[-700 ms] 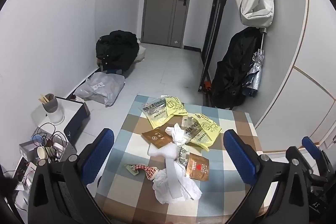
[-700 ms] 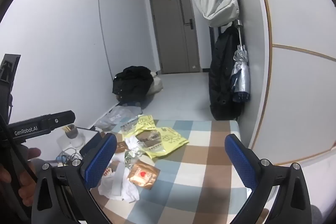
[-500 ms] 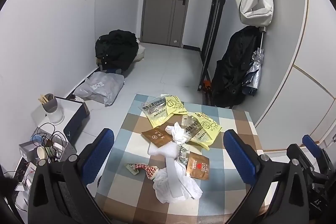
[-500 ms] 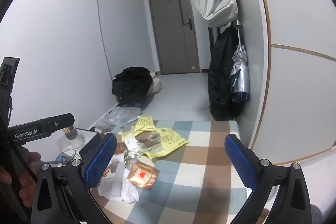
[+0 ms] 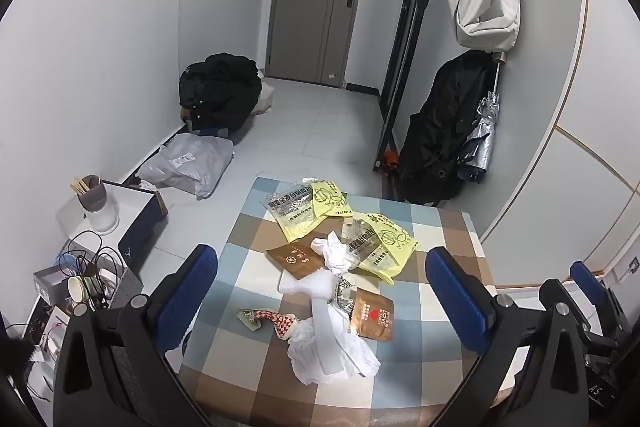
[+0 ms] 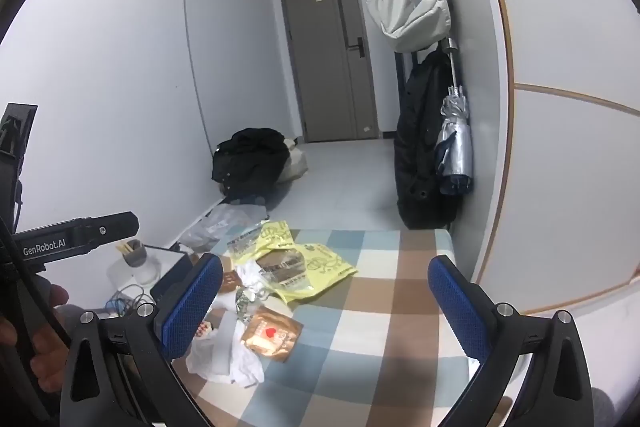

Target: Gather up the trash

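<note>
Trash lies in a heap on the checked table (image 5: 432, 351): two yellow packets (image 5: 316, 207) (image 5: 384, 247), a brown packet (image 5: 296, 259), crumpled white tissue (image 5: 336, 255), a white plastic bag (image 5: 328, 351), a brown sachet with a red heart (image 5: 372, 315) and a red-checked wrapper (image 5: 268, 319). My left gripper (image 5: 320, 303) is open and empty, held above the heap. My right gripper (image 6: 324, 311) is open and empty above the table (image 6: 400, 311), right of the heap; the heart sachet (image 6: 272, 333) and yellow packets (image 6: 308, 267) show there.
A side stand at the left holds a cup of sticks (image 5: 94, 199), cables and a paper cup (image 5: 78, 289). On the floor lie a grey parcel bag (image 5: 192, 167) and a black bag (image 5: 220, 95). A black coat, umbrella (image 5: 480, 143) and white bag (image 5: 488, 11) hang on the right wall.
Both grippers have drifted only slightly; the trash has not moved and both stay open.
</note>
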`<state>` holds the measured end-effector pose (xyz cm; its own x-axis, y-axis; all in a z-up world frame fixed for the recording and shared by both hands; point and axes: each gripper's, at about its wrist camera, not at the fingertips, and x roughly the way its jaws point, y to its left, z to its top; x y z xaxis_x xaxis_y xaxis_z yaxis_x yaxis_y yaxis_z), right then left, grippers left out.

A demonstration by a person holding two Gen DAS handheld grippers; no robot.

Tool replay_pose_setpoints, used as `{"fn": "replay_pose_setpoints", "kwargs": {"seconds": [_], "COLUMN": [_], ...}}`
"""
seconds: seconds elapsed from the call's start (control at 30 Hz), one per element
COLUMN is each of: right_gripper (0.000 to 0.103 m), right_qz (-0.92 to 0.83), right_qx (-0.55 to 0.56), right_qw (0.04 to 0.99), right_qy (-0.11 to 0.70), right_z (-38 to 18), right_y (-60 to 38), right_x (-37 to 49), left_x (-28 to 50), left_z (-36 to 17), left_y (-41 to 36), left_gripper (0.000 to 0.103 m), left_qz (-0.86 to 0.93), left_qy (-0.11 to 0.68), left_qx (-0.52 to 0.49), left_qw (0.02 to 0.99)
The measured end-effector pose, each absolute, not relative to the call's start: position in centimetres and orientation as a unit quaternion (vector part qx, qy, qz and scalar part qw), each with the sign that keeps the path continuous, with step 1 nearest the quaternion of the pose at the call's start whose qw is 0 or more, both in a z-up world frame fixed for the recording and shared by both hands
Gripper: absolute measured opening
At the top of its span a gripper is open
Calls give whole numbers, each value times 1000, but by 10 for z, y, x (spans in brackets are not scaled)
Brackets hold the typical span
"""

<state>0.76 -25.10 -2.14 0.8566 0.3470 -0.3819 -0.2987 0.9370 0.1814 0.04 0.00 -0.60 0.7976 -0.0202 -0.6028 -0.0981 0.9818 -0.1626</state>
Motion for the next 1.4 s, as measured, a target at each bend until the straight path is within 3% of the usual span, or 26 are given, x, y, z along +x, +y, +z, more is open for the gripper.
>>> {"fn": "replay_pose_setpoints", "kwargs": {"seconds": [1.4], "right_gripper": [103], "right_qz": [168], "right_qx": [57], "right_qw": [963], "right_qy": [205], "right_z": [-16], "right_y": [-248], "right_x": [8], "left_x": [0], "left_z": [-4], "left_y": [3], "left_gripper": [102], "left_qz": [20], "left_qy": [320], "left_qx": [-91], "left_qw": [943]}}
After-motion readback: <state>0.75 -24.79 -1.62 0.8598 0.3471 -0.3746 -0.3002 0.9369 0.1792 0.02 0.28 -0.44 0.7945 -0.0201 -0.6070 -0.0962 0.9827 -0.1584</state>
